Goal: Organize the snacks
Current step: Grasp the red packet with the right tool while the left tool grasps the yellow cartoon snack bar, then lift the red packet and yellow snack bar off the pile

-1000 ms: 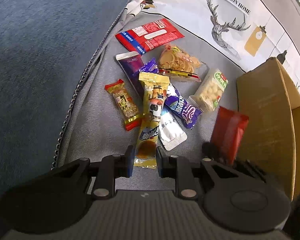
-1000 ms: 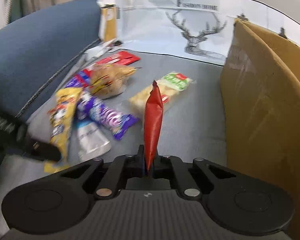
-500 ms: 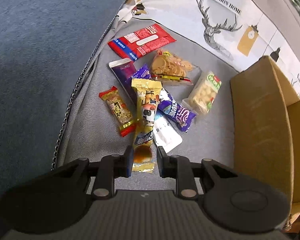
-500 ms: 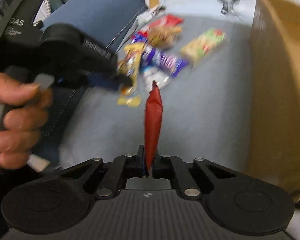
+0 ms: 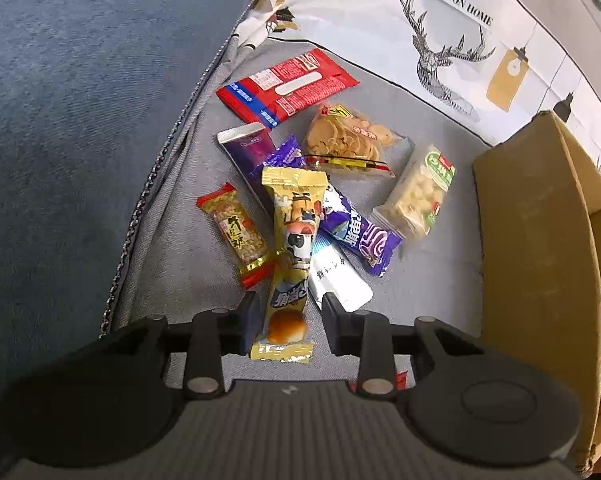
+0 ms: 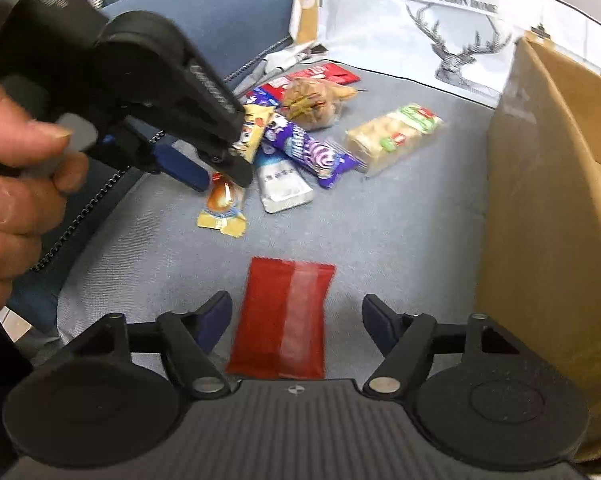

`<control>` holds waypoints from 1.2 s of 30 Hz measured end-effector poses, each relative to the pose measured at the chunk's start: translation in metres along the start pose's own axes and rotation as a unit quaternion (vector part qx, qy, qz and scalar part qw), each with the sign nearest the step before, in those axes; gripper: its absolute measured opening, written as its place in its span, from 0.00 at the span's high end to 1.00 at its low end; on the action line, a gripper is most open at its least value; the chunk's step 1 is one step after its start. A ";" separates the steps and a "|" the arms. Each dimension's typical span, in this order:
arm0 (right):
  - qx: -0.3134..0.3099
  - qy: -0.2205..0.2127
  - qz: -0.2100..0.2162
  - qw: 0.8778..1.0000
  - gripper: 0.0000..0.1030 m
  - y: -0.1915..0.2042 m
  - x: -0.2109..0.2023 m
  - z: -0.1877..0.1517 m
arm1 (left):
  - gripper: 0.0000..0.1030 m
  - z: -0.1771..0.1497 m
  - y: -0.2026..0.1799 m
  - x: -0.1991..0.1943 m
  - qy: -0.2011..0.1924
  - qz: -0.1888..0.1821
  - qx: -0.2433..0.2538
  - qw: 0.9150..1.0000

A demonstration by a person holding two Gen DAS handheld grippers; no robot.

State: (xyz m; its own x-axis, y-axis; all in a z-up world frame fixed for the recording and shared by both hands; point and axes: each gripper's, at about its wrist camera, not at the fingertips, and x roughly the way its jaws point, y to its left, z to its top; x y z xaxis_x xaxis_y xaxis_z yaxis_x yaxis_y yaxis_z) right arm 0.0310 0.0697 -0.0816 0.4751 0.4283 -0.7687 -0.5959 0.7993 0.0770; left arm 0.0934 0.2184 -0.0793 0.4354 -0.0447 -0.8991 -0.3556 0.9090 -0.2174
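Opening right hand-held gripper (image 6: 296,320), red packet (image 6: 282,320) between (untouched), left opening too

Grey cushion (image 6: 400,224) with scattered snack packets (image 5: 324,184), red packet (image 6: 284,316), perhaps resting cardboard box (image 6: 552,216).

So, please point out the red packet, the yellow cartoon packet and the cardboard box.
red packet (image 6: 284,316): right wrist view, middle of wrapper.
yellow cartoon packet (image 5: 294,236): left wrist view, printed cartoon face.
cardboard box (image 5: 540,248): left wrist view, outer side wall.
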 end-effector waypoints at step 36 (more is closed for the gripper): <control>0.017 0.033 -0.034 0.999 0.55 -0.006 0.012 0.002 | 0.76 -0.003 -0.016 0.018 0.022 -0.011 0.040 0.999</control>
State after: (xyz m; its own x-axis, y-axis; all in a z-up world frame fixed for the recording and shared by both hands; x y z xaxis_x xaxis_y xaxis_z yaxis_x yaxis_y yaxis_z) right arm 0.0410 0.0710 -0.0897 0.4700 0.3440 -0.8129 -0.5407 0.8401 0.0429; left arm 0.1039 0.2020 -0.0930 0.4041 -0.0817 -0.9111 -0.2793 0.9374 -0.2080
